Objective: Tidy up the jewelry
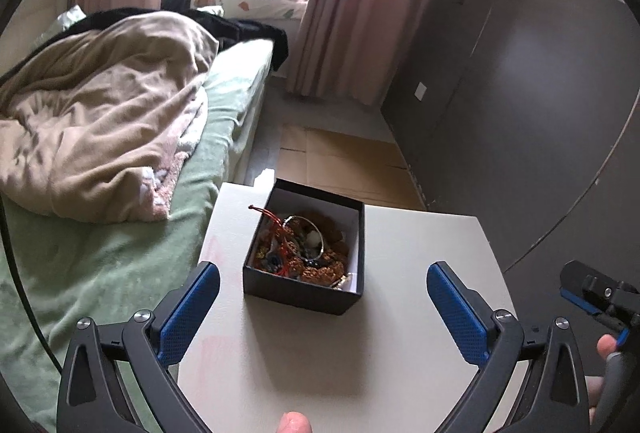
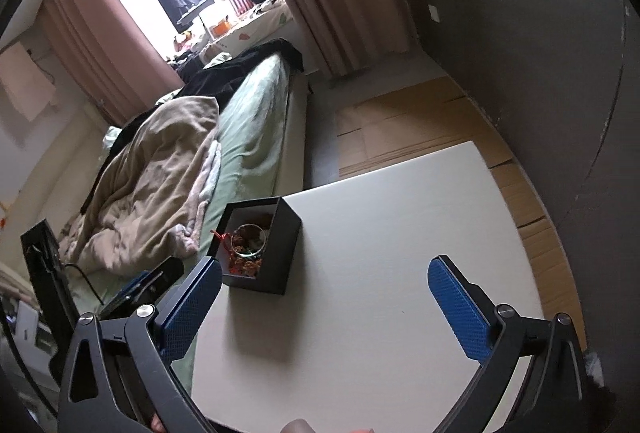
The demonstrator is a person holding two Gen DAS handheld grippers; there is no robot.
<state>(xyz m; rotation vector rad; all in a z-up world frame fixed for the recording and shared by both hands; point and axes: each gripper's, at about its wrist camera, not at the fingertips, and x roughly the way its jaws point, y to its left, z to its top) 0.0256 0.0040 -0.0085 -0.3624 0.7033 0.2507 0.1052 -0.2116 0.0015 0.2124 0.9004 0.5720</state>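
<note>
- The right hand-held gripper [image 2: 324,297] hangs over the white surface [image 2: 400,233], its blue-padded fingers [image 2: 460,309] spread wide with nothing between them.
- A black box [image 2: 276,257] sits near the surface's left edge, ahead of the left finger; tangled jewelry [image 2: 246,245] lies inside, with a ring-shaped bangle on top.
- Part of the left hand-held gripper [image 2: 148,283] shows beyond that edge.
- A bed [image 2: 248,137] with a beige blanket [image 2: 160,169] lies to the left.

The box [image 1: 304,289] is matt black card with a white lining. It sits on a smooth, matt white counter [image 1: 360,353]. Inside the box, a bangle [image 1: 316,229] shows polished metal.
</note>
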